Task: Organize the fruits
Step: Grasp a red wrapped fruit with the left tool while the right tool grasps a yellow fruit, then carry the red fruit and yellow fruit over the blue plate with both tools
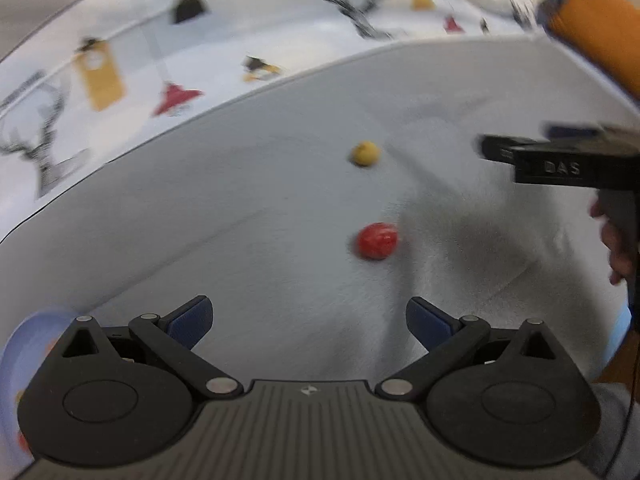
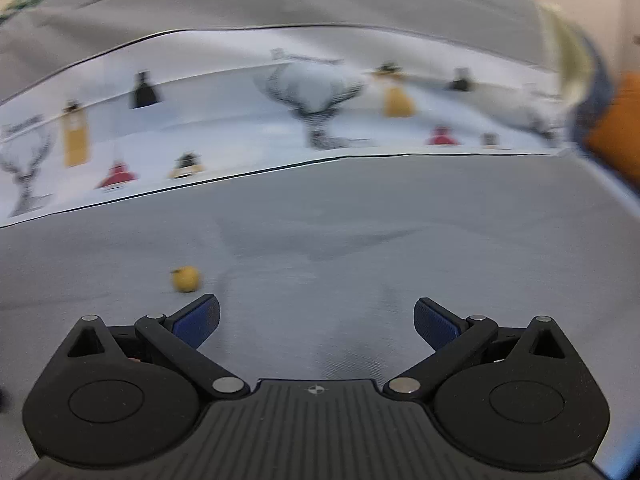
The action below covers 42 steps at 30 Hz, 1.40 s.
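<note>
Red fruit (image 1: 377,241): lies on grey cloth (image 1: 260,216), just ahead of left gripper (image 1: 309,316), jaws spread, empty.
Yellow fruit (image 2: 186,279): farther; near-left of right gripper (image 2: 317,318), likewise released.
Advice: red fruit is best centred between pads before closing.

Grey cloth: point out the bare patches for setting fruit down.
Bare grey cloth lies left of the yellow fruit and red fruit, up to the patterned sheet. Right of them, the right gripper crowds it.

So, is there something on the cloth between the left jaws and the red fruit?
Nothing visible. The left gripper has its jaws open, and only bare grey cloth lies between it and the red fruit. The yellow fruit sits farther back, behind the red one.
</note>
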Each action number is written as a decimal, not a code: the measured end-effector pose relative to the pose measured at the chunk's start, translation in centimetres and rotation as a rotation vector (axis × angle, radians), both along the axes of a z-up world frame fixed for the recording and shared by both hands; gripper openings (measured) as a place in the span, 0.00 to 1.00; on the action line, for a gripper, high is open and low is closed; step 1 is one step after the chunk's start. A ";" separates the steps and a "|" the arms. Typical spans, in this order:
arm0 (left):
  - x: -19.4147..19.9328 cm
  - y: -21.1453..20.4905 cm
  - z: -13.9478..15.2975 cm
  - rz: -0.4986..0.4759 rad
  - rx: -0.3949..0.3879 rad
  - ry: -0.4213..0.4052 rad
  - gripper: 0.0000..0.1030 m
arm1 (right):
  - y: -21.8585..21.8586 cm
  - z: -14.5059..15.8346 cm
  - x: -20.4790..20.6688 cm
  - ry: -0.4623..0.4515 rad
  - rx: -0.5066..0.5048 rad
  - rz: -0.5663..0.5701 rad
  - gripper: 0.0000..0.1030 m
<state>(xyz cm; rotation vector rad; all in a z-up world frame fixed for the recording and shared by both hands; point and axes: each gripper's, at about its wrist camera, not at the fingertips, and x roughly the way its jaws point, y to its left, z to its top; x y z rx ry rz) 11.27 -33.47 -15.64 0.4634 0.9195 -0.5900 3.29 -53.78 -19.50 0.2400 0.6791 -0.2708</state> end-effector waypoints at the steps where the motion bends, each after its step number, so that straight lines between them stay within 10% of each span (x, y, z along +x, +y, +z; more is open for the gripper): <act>1: 0.3 -0.9 -0.8 -0.020 -0.002 -0.006 1.00 | -0.4 -0.8 0.9 -0.023 0.029 0.058 0.99; 8: 3.7 -4.4 -6.0 -0.101 -0.008 -0.001 0.99 | 1.2 -5.9 9.8 -0.014 -0.077 0.481 0.99; 13: 5.2 -3.7 -6.8 -0.075 -0.067 0.024 1.00 | 0.9 -7.4 11.9 -0.015 -0.083 0.471 0.99; 15: 4.5 -3.9 -6.6 -0.104 -0.069 0.001 0.81 | 1.2 -7.3 11.6 -0.023 -0.104 0.473 0.98; 16: 4.0 -4.2 -6.3 -0.133 -0.074 -0.011 0.69 | 1.3 -7.1 11.5 -0.032 -0.102 0.486 0.79; 17: 3.4 -4.5 -6.0 -0.164 -0.074 -0.015 0.36 | 1.5 -6.8 11.3 -0.047 -0.080 0.512 0.49; 18: 2.9 -5.0 -5.7 -0.191 -0.065 -0.011 0.33 | 1.9 -6.7 11.3 -0.042 -0.070 0.515 0.38; 22: 2.8 -4.9 -5.5 -0.174 -0.044 -0.004 0.33 | 1.9 -6.2 11.9 0.006 -0.040 0.427 0.26; 27: 3.2 -1.0 -3.0 -0.060 -0.024 -0.019 0.33 | -1.3 -5.6 9.8 0.154 -0.185 0.023 0.26; 32: 1.5 4.7 1.5 0.013 -0.029 -0.015 0.33 | -1.9 -1.3 4.3 0.112 -0.107 -0.097 0.26; 42: -5.5 17.5 11.4 0.290 -0.027 0.011 0.33 | 10.8 11.5 -5.2 -0.069 -0.049 0.124 0.27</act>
